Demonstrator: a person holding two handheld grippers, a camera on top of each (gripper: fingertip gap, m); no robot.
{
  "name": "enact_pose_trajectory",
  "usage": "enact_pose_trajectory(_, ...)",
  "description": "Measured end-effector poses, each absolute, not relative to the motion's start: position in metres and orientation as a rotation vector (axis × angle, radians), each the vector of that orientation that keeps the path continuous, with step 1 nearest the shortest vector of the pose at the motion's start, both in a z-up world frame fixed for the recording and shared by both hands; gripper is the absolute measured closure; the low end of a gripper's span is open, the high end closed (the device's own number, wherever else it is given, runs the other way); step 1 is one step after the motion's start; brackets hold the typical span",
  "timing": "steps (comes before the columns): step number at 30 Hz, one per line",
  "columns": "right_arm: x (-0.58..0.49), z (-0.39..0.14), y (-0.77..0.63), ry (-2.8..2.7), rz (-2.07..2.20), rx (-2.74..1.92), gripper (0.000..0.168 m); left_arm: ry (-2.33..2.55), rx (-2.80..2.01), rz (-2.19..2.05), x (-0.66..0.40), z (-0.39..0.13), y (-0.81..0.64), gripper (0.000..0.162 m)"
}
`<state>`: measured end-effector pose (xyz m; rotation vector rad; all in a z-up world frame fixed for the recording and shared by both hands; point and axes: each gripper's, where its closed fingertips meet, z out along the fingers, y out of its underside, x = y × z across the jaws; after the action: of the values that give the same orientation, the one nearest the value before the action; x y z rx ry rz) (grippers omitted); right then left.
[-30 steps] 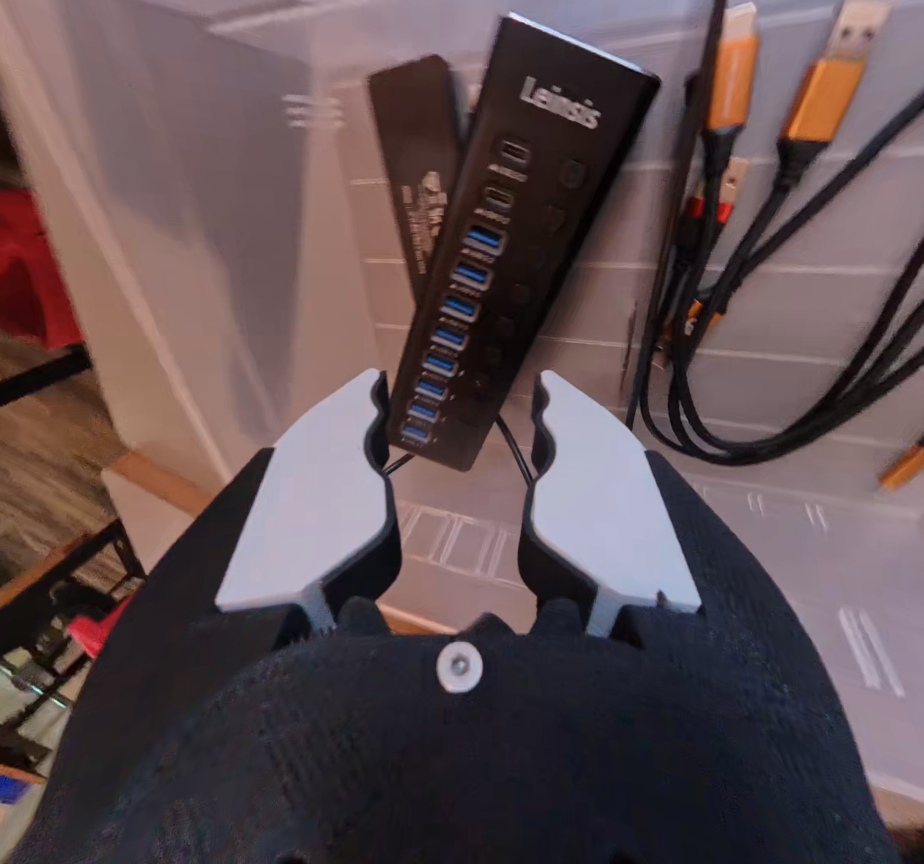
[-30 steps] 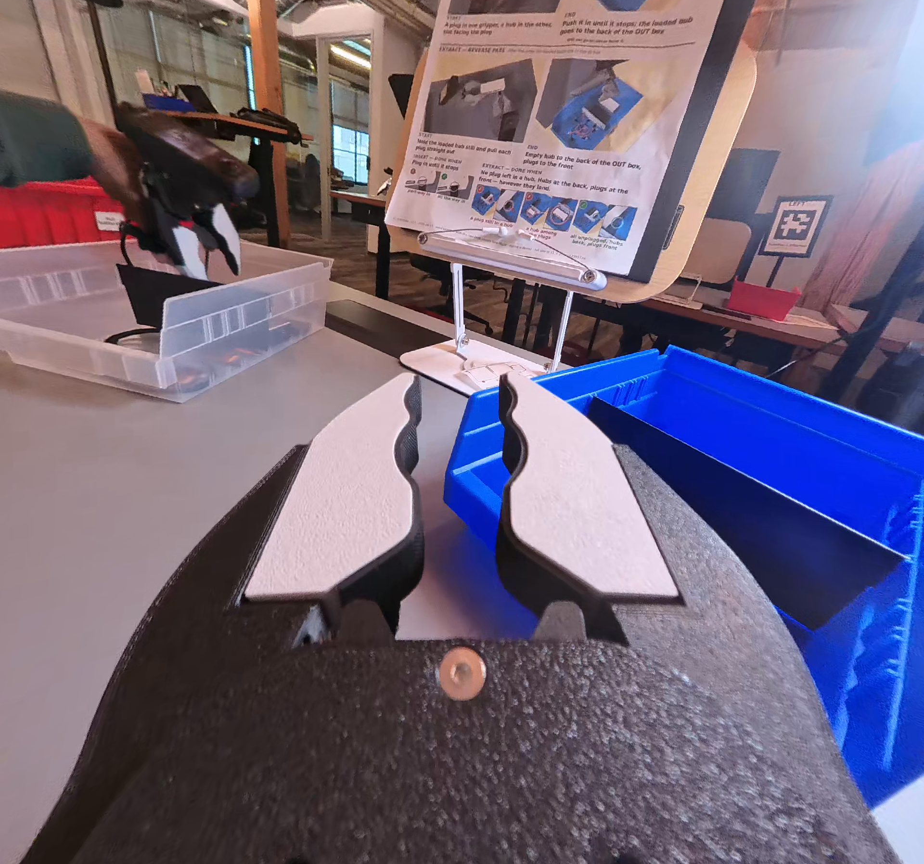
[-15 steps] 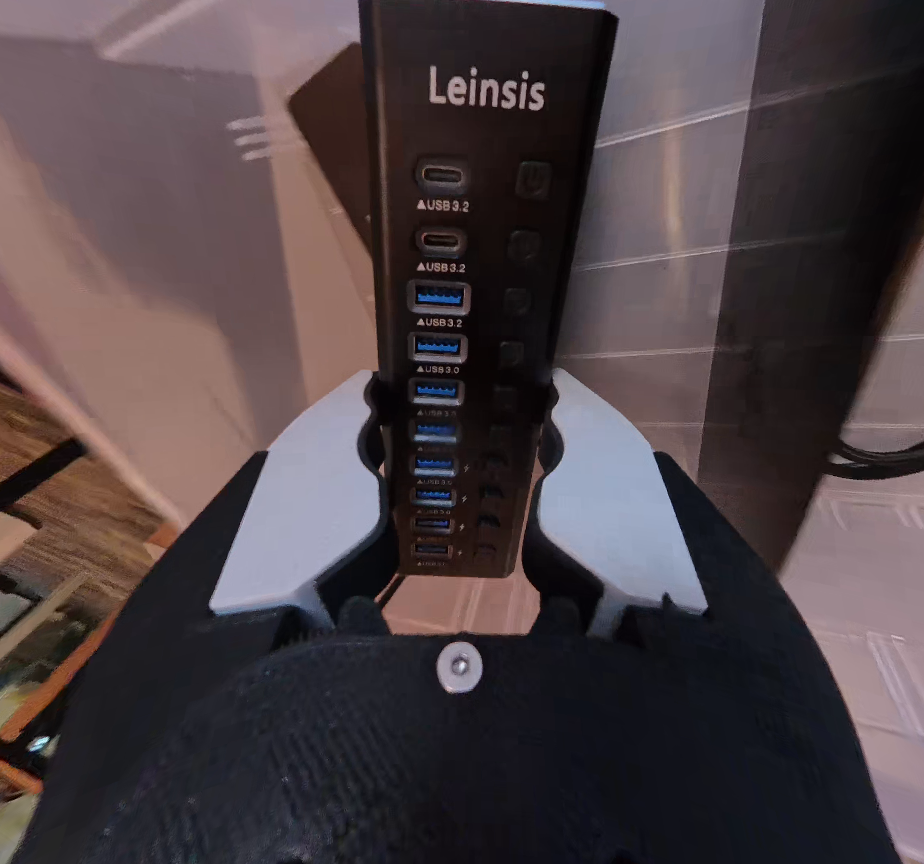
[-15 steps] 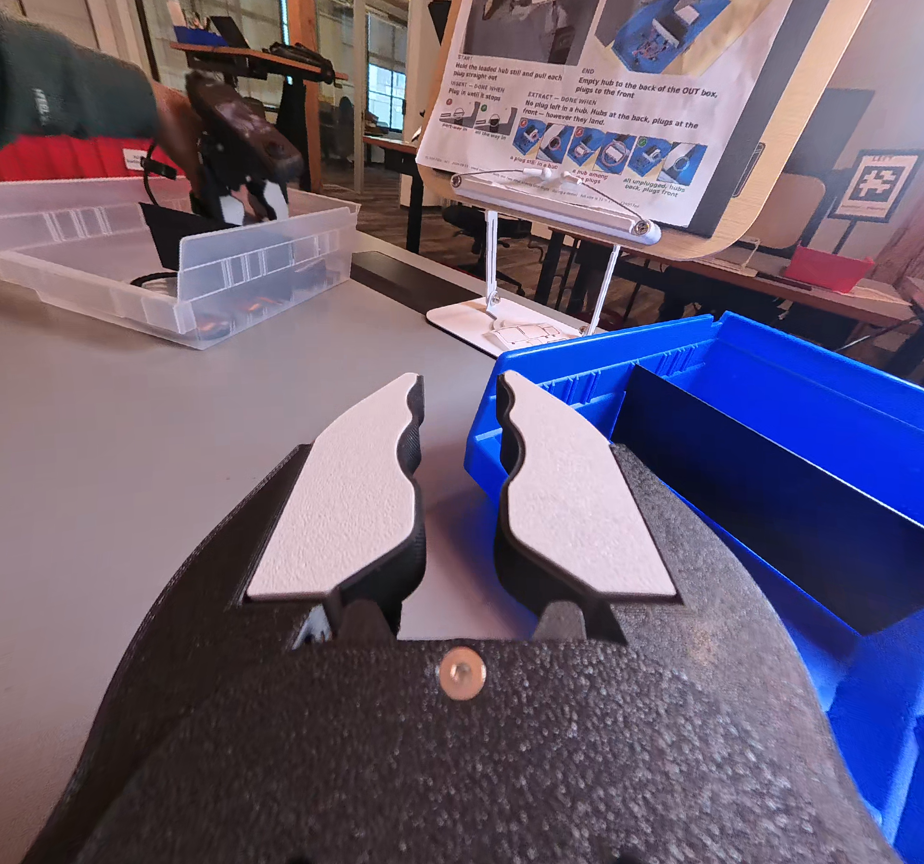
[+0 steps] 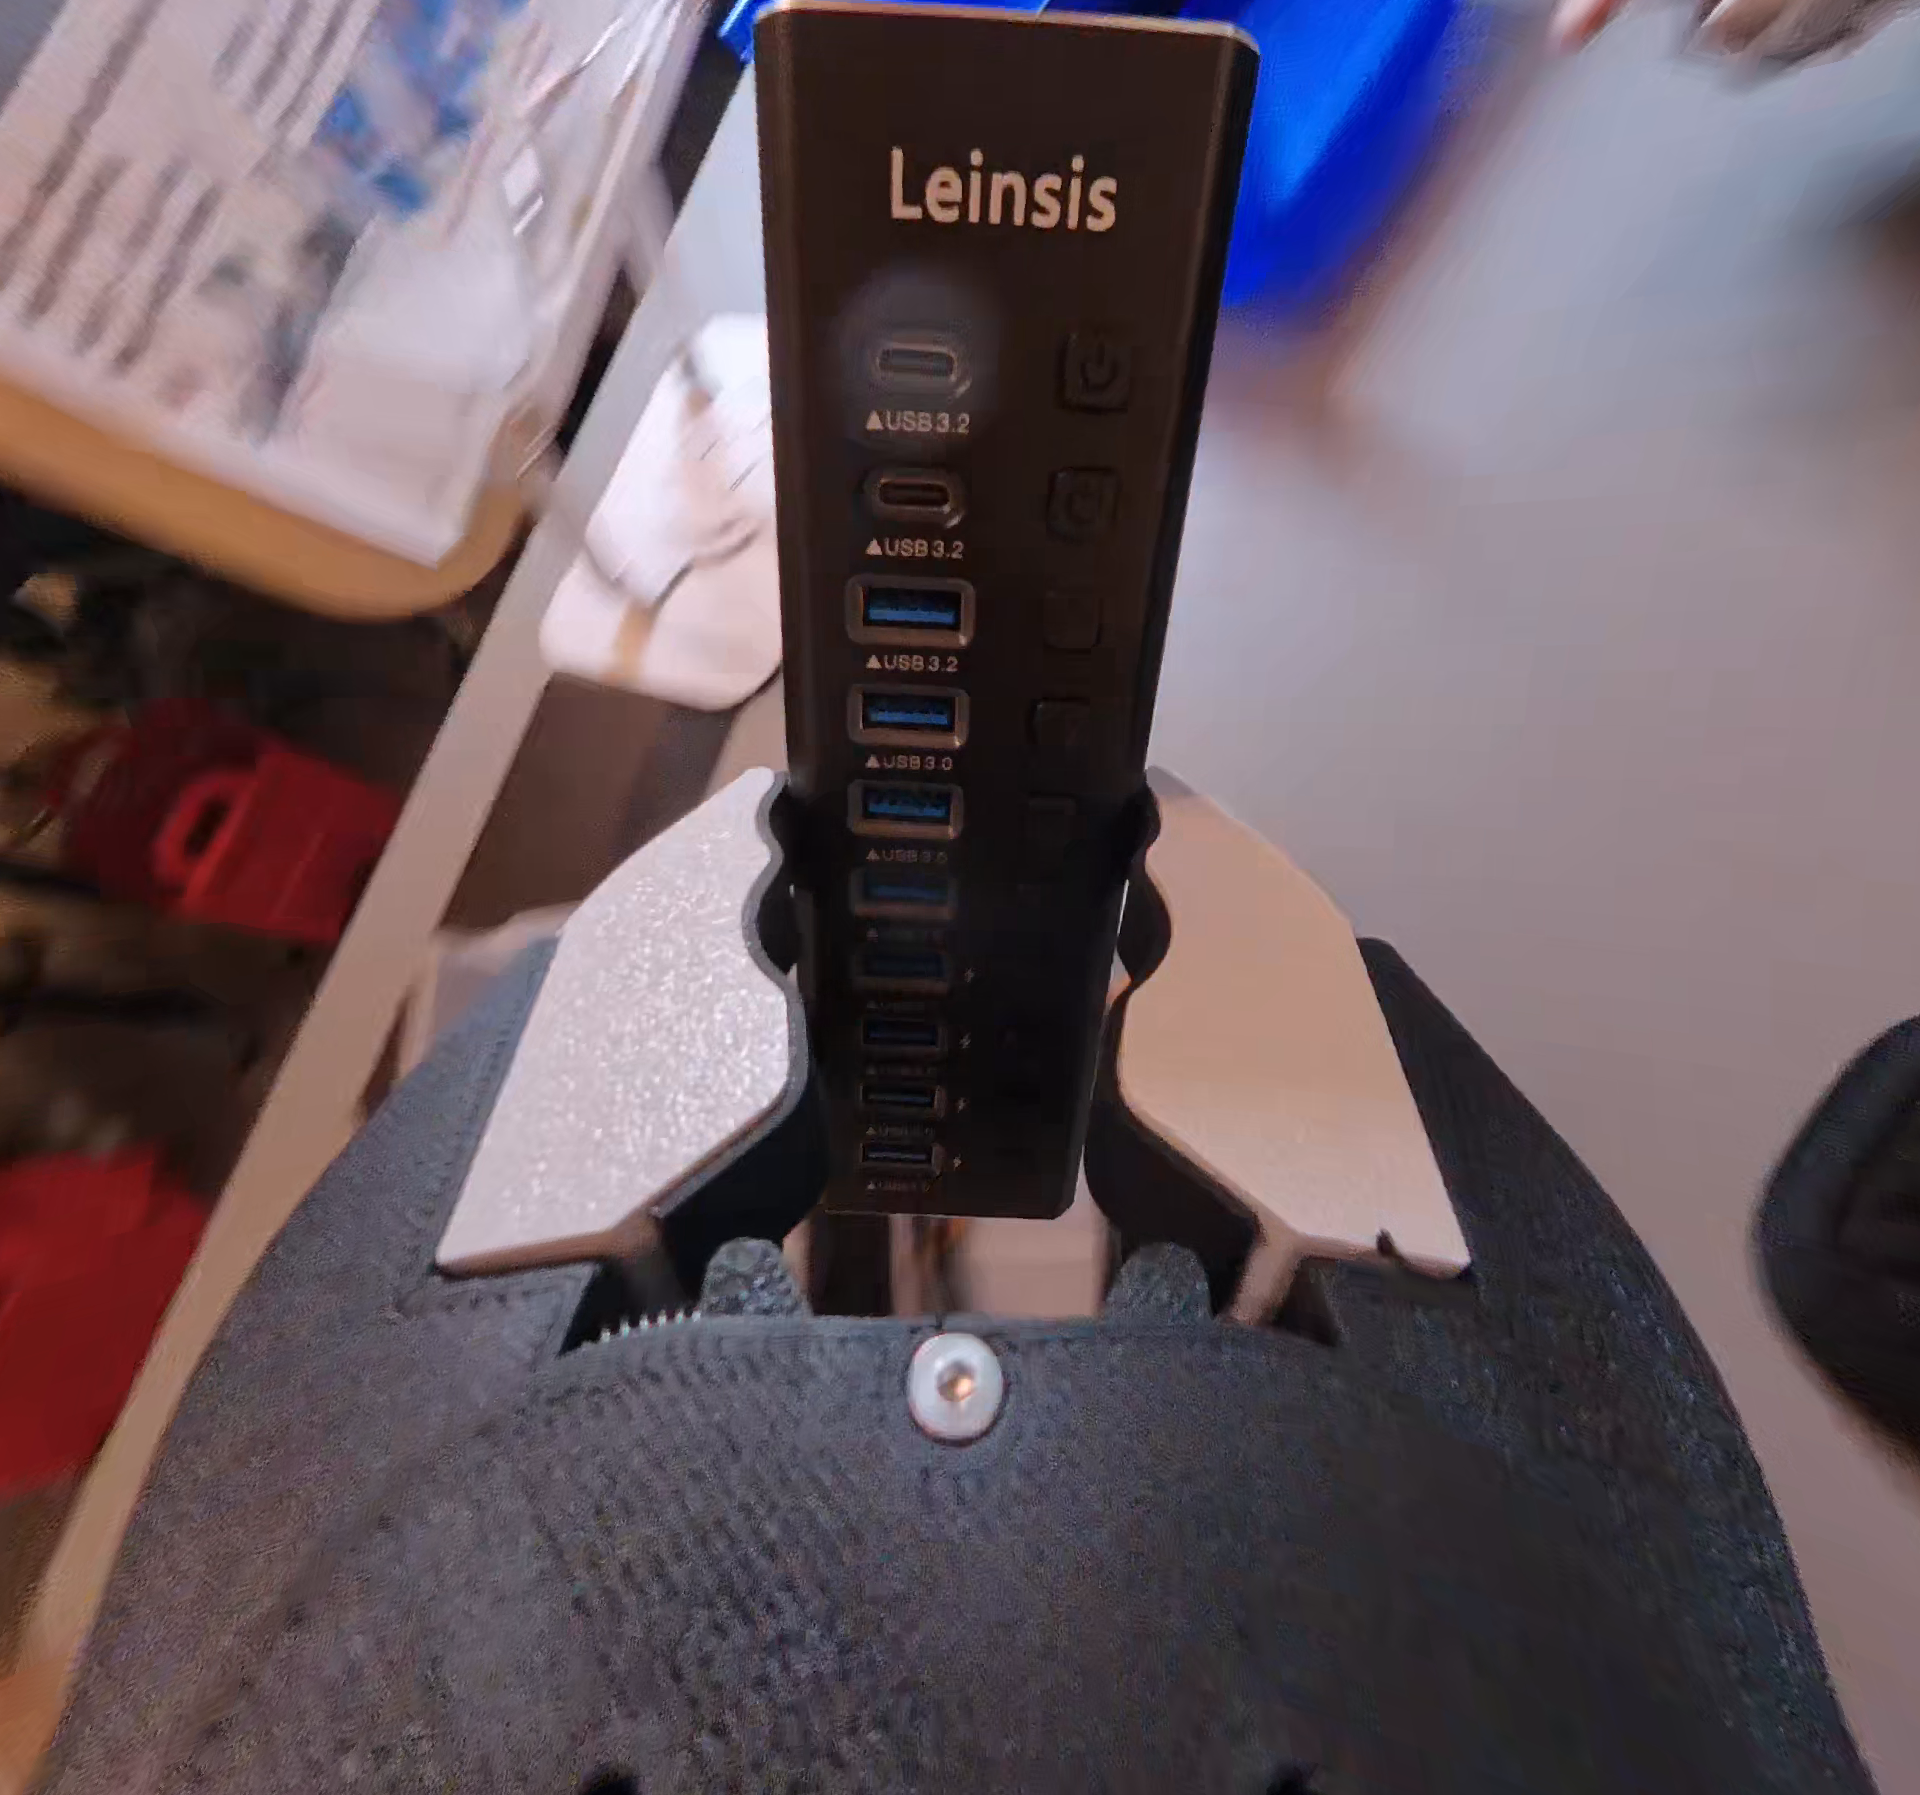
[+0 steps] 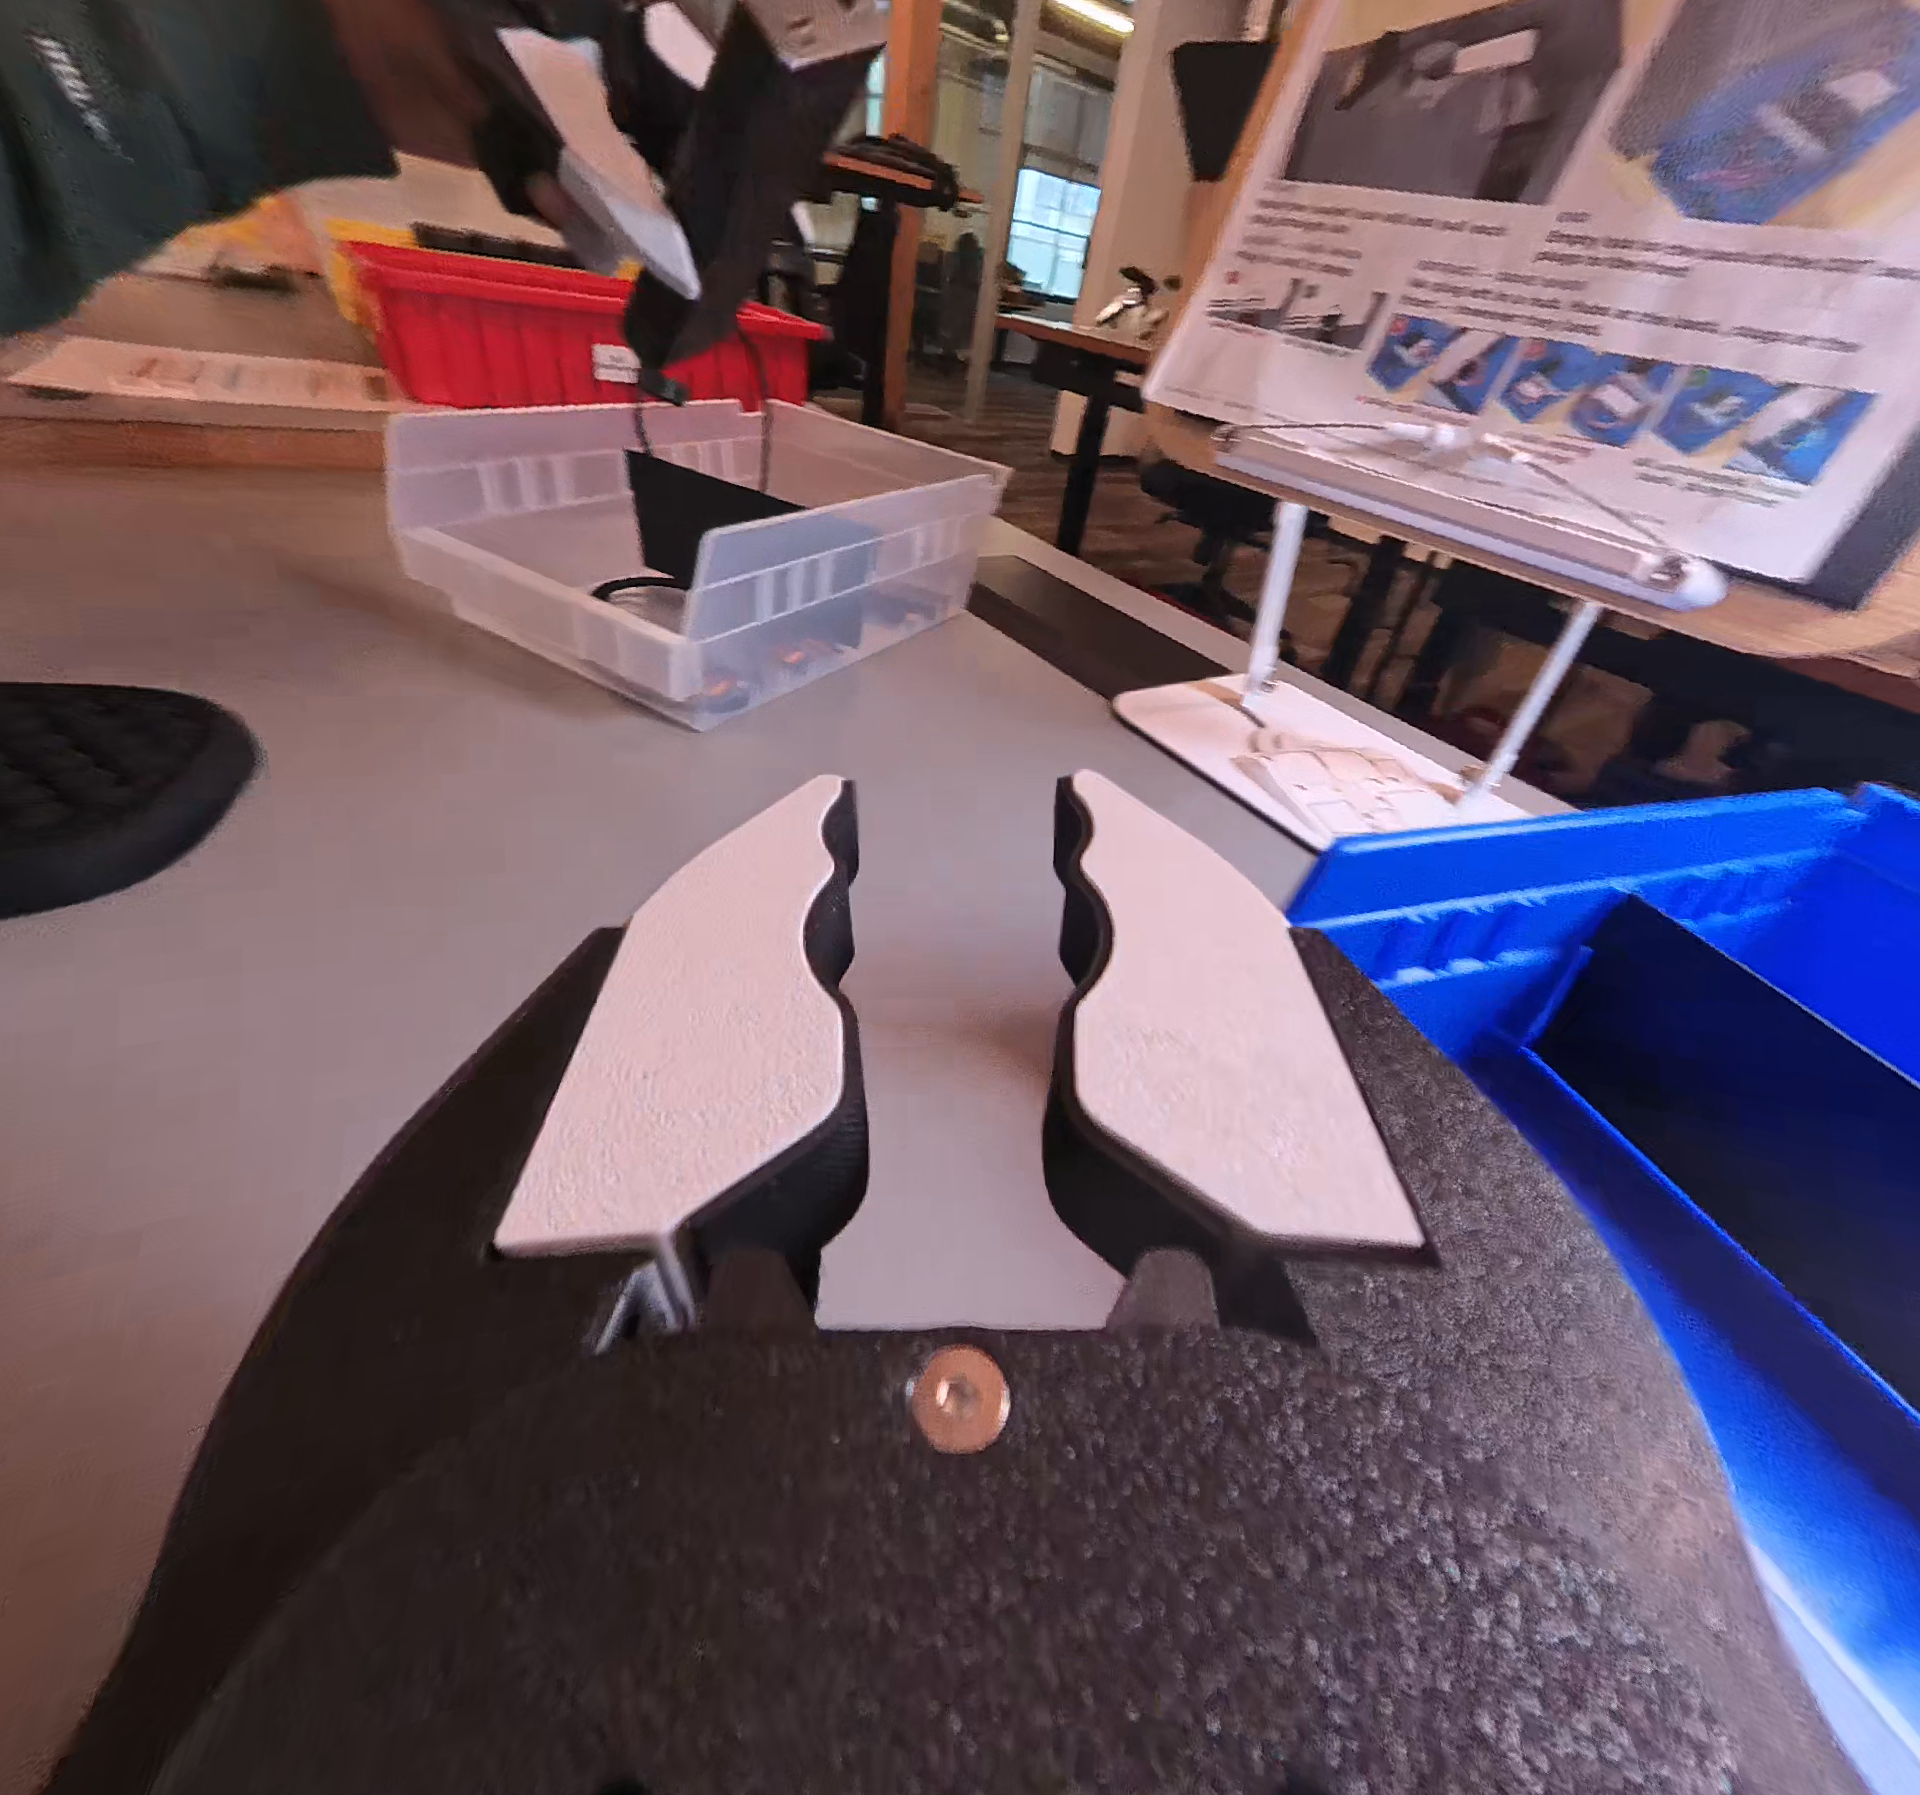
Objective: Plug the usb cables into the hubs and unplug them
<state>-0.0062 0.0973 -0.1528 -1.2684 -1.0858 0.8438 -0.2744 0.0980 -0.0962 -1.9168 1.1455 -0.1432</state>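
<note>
Two tools are working here, and I am carrying the black multi-port USB hub (image 5: 997, 540) clamped in my left tool (image 5: 961, 810), its fingers pinching the hub's long edges about halfway along the port row. The ports are all facing me and all empty. From the right wrist view the hub (image 6: 743, 176) is hanging in the air above the clear plastic bin (image 6: 686, 550) (its thin black cord (image 6: 764, 405) is trailing down into that bin). My right tool (image 6: 954, 795) is hovering spread apart and empty over the grey surface (image 6: 468, 810), beside the blue bin (image 6: 1621, 872). To do this well, I judge I should be bringing the hub down steady and level, ports upward, minding the cord so it does not snag on the bin wall, and keeping the grip firm against the push of a plug.
</note>
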Motion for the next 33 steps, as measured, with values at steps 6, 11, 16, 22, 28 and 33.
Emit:
enact_pose_trajectory(6, -0.039, -0.162, 0.029, -1.298, 1.099, -1.195, 0.101, 1.182, -1.654, -0.598, -0.093, -0.138, 0.04, 0.101)
enact_pose_trajectory(11, -0.04, -0.146, 0.01, -1.261, 1.294, -1.157, 0.09, 1.269, -1.631, -0.851, -0.016, -0.183, 0.011, 0.101)
enact_pose_trajectory(16, -0.037, -0.15, -0.001, -1.347, 1.348, -1.144, 0.105, 1.235, -1.648, -0.927, 0.004, -0.195, 0.006, 0.101)
enact_pose_trajectory(22, -0.031, -0.141, 0.008, -1.241, 1.486, -1.133, 0.106, 1.138, -1.646, -0.92, 0.002, -0.208, 0.009, 0.089)
enact_pose_trajectory(28, -0.015, -0.121, 0.017, -1.128, 1.607, -1.055, 0.106, 1.165, -1.659, -0.839, 0.007, -0.219, 0.01, 0.096)
enact_pose_trajectory(33, -0.022, -0.136, 0.02, -1.187, 1.527, -1.142, 0.092, 1.127, -1.657, -0.901, 0.002, -0.211, 0.01, 0.097)
